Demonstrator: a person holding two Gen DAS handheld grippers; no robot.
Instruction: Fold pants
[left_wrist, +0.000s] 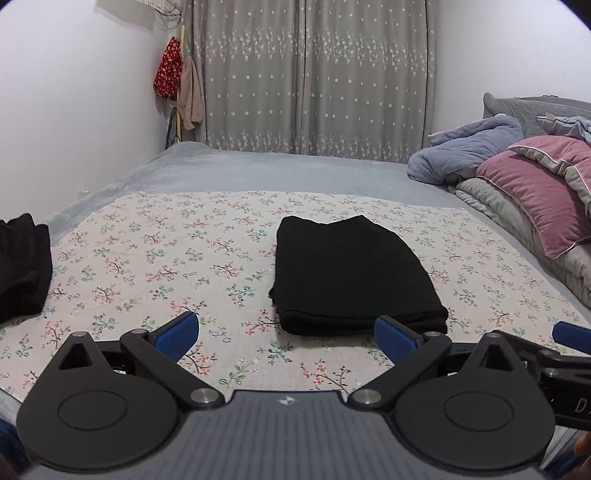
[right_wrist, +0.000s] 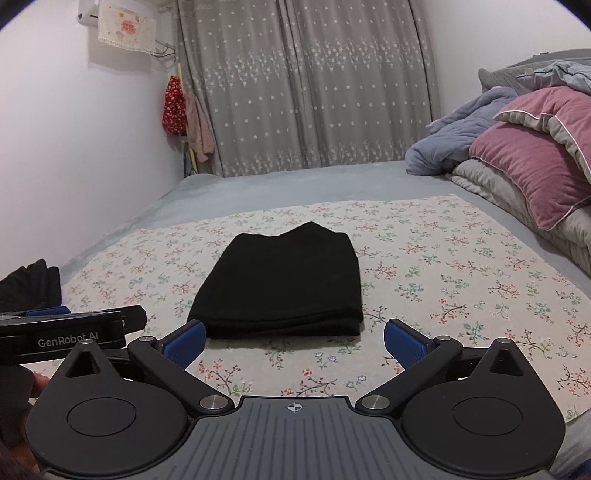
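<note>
Nearest in each wrist view, the left gripper and the right gripper hang just short of the near edge of the cloth, each with its blue-padded jaws spread wide and nothing between them; neither touches any fabric. Just beyond them lies the black folded pair of pants, a compact, thick rectangle with its doubled edge toward the grippers, resting flat on the cream floral-print sheet that covers the near part of the grey bed. Off to the left, well apart from it, sits a second bundle of black cloth, only partly in view; whether it is folded cannot be told. Farther right, a pink pillow and a rumpled blue blanket are piled along the bed's edge, and grey star-patterned curtains close the far wall. Judging by its neat shape, the folding looks essentially done; at most a final tidying or setting aside seems left.
</note>
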